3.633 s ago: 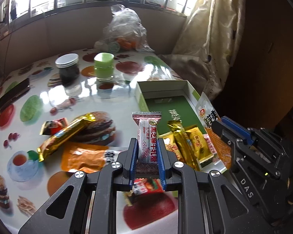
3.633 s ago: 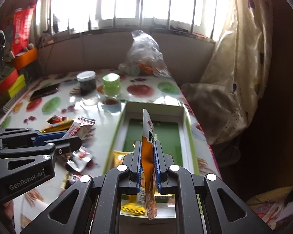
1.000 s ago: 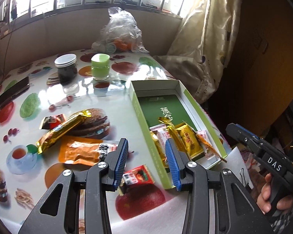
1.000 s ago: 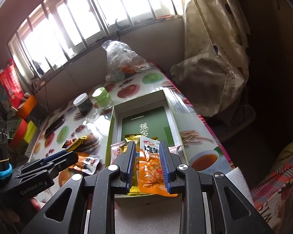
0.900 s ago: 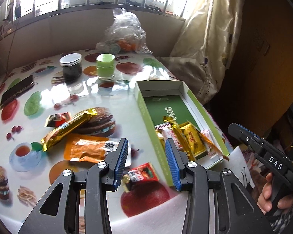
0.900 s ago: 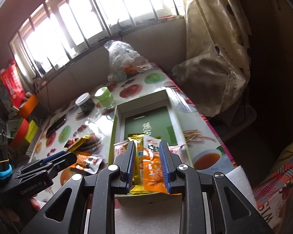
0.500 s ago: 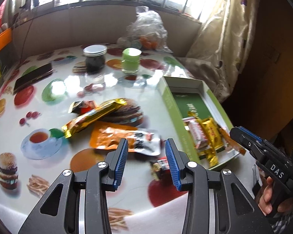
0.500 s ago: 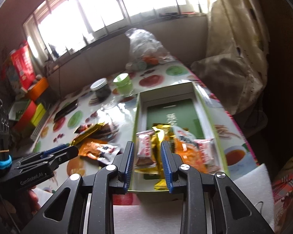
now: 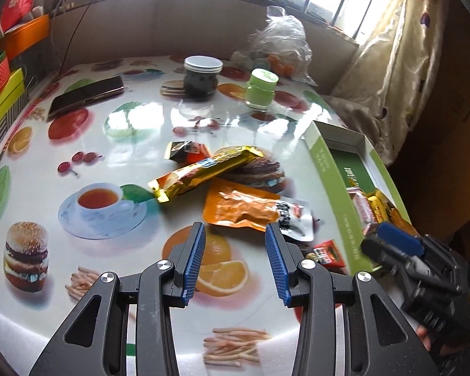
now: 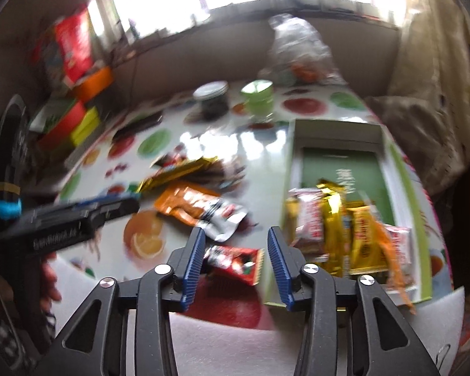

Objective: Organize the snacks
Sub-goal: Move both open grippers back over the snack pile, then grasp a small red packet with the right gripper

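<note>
Left gripper [image 9: 234, 252]: mine, jaws apart with nothing between them, hanging over the printed orange slice on the tablecloth [image 9: 116, 194].
Right gripper [image 10: 233, 255]: mine too, jaws opening, nothing pinched; its view is smeared, so fine detail there is my best reading.
Small red packet [image 10: 235, 263]: lies flat on the table just beyond my right fingertips, beside the box's near corner; the pads do not touch it.
Orange pouch [image 9: 250, 208]: flat on the table just ahead of my left fingertips, its white printed end pointing toward the box.
Gold bar wrapper [image 9: 203, 170]: lies slantwise beyond the pouch, one end resting over the printed burger.
Dark small packet [image 9: 186, 151]: next to the gold bar's far side, partly tucked under it.
Green box [image 10: 405, 181]: open, at the table's right edge; its far half shows bare green floor.
Snacks in box [image 10: 335, 219]: gold, yellow, orange and pale red-lettered wrappers heaped in the near half.
Dark jar [image 9: 203, 76]: white lid, upright at the table's far side.
Green cup [image 9: 261, 92]: upright, just right of the jar.
Phone [image 9: 84, 95]: flat, far left.
Clear plastic bag [image 9: 279, 44]: slumped against the wall behind the cup.
</note>
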Demonstrator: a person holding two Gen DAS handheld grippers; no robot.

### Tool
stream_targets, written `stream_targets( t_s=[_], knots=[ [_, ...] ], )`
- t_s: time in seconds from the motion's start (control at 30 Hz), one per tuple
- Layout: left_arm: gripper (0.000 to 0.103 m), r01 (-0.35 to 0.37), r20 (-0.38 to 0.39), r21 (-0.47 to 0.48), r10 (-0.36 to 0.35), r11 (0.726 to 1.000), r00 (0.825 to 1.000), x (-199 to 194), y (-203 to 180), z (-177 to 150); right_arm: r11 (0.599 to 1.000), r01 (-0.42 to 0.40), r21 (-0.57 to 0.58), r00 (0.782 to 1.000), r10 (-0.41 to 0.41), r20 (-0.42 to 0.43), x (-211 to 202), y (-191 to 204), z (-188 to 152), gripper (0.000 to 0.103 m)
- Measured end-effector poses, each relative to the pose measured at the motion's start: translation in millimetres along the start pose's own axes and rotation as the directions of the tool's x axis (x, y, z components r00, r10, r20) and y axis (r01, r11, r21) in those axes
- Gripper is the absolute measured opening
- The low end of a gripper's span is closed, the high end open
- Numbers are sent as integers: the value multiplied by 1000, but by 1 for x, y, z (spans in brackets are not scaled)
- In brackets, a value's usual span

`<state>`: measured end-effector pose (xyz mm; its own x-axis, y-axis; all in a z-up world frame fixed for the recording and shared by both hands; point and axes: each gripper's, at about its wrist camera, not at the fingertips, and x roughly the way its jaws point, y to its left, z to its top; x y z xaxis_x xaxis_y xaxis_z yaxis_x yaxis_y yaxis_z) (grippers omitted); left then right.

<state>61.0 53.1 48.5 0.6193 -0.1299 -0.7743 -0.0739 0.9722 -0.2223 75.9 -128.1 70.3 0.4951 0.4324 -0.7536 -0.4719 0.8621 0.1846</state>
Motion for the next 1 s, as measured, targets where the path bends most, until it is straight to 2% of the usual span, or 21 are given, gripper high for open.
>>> stream_targets(
  t_s=[0.1, 0.2, 0.47, 0.63, 0.8, 0.93, 1.0],
  knots=[
    [41, -5, -7, -6, 5, 1000, 1000, 3, 6, -1, 994, -9, -110, 999, 4, -45, 11, 17, -6, 50],
    [41, -9, -12, -16, 9, 1000, 1000, 5, 12, -1, 974, 19, -227, 996, -38, -79, 22, 32, -11, 53],
    [41, -21, -26, -40, 20, 999, 999, 12, 28, -1, 940, 41, -338, 984, -97, -149, 47, 38, -12, 53],
    [41, -22, -36, -48, 20, 999, 999, 17, 33, 0, 932, 43, -360, 975, -118, -188, 59, 38, -16, 53],
    [41, -22, -43, -54, 20, 998, 999, 22, 36, 2, 953, 24, -302, 975, -89, -205, 64, 32, -12, 53],
    [41, -15, -44, -55, 13, 998, 999, 25, 37, 4, 959, 27, -281, 976, -87, -202, 65, 30, -11, 42],
    [41, -13, -44, -57, 10, 998, 999, 26, 38, 5, 962, 26, -273, 977, -82, -198, 64, 31, -10, 40]
  ],
)
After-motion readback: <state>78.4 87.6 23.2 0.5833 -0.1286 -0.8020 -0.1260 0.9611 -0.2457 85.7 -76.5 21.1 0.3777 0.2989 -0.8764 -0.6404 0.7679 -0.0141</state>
